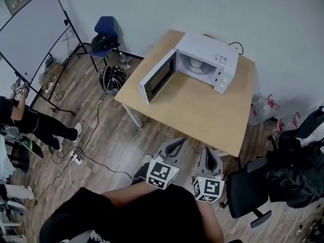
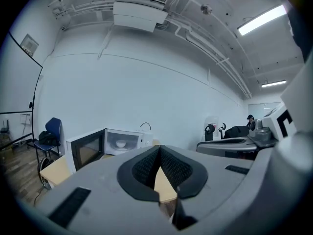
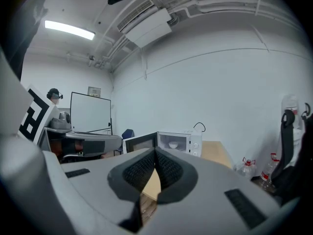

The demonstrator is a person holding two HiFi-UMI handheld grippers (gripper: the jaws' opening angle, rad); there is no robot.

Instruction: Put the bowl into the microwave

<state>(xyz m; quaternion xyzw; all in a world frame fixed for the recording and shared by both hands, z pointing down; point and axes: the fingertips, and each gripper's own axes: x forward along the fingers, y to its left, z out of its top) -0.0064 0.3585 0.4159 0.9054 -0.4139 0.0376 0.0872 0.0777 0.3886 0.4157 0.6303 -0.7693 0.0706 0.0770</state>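
Bowl is sitting inside the microwave, white on the turntable, and the door is swung wide open out to the left of the cavity. Both tools are back on the near side of the table, well apart from the oven, held low by the person's body. Left gripper has its jaws pressed together with nothing between them, and you can see the dark pads meeting in its own view, left gripper, with the bowl small and far ahead, a touch to the left. Right gripper is the same story: jaws together, empty, and its own view has the bowl almost dead ahead past the pads. So the bowl lies straight across the tabletop from both, and being round it offers no long axis to line up on. The placing looks done; what's left, I'd judge, is the door, and the left gripper sits nearer its free edge. The tabletop between is bare, nothing in the way. Off to the side: a black chair just right of the right gripper, bottles by the wall, a whiteboard and another person far left.
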